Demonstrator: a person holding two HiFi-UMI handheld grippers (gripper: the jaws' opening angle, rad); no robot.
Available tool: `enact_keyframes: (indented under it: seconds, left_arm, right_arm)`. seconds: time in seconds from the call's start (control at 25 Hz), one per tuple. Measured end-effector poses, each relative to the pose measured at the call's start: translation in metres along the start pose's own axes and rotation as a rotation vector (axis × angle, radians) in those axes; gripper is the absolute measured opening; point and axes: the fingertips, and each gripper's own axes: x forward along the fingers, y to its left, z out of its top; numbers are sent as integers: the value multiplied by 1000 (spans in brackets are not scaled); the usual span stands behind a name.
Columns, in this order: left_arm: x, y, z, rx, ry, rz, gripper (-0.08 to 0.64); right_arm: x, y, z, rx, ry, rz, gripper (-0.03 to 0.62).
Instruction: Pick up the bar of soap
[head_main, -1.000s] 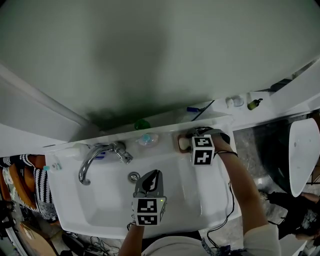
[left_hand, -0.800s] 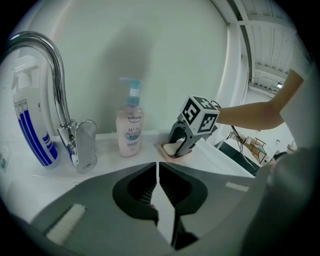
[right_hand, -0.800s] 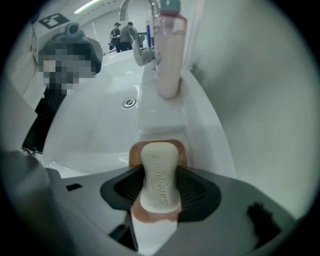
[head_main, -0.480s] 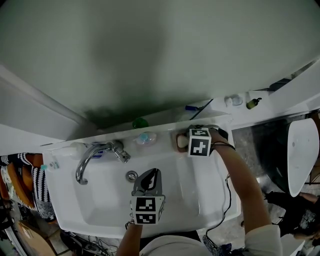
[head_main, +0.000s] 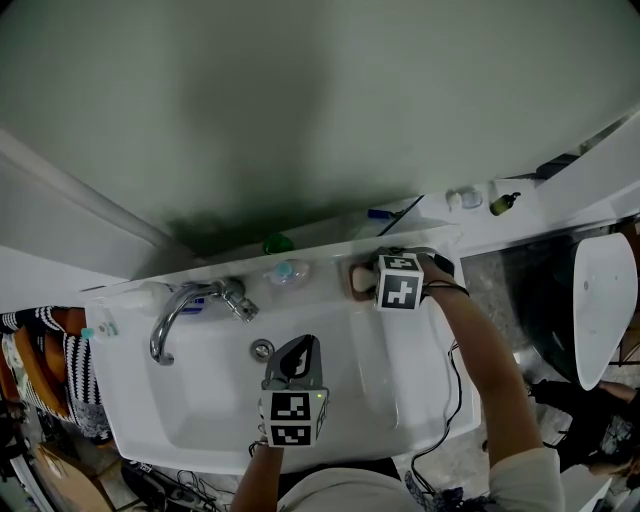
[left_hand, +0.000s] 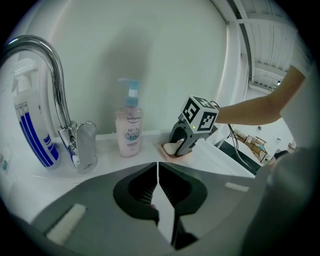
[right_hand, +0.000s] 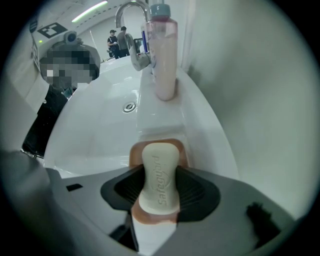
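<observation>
The pale bar of soap (right_hand: 159, 177) lies on a pink soap dish (right_hand: 134, 153) at the back right corner of the sink ledge. My right gripper (right_hand: 159, 189) reaches over it, with both jaw pads pressed on the soap's sides, shut on it. In the head view the soap (head_main: 359, 281) shows just left of the right gripper (head_main: 371, 281). The left gripper view also shows the soap (left_hand: 172, 147) under the right gripper (left_hand: 185, 143). My left gripper (head_main: 303, 352) hovers over the basin, shut and empty, seen close at the left gripper (left_hand: 158, 166).
A chrome faucet (head_main: 185, 315) stands at the sink's back left, with a drain (head_main: 262, 350) below it. A pink pump bottle (right_hand: 164, 55) stands on the ledge left of the dish. A blue-and-white bottle (left_hand: 30, 125) stands behind the faucet. The white basin (head_main: 200, 400) fills the middle.
My right gripper has slid slightly left over the soap dish. The left gripper has stayed over the basin.
</observation>
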Motion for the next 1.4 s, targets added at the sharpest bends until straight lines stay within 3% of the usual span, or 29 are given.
enact_keyframes:
  seconds: [0.48, 0.92, 1.4]
  left_arm:
    - [-8, 0, 5, 5, -20, 18, 16]
    - [-20, -4, 11, 20, -49, 24, 14]
    - [-33, -37, 14, 75, -78, -35, 14]
  right_arm:
    - [-5, 0, -7, 67, -51, -35, 209]
    - [-26, 5, -1, 63, -62, -68, 207]
    - [-56, 32, -32, 136, -42, -115, 207]
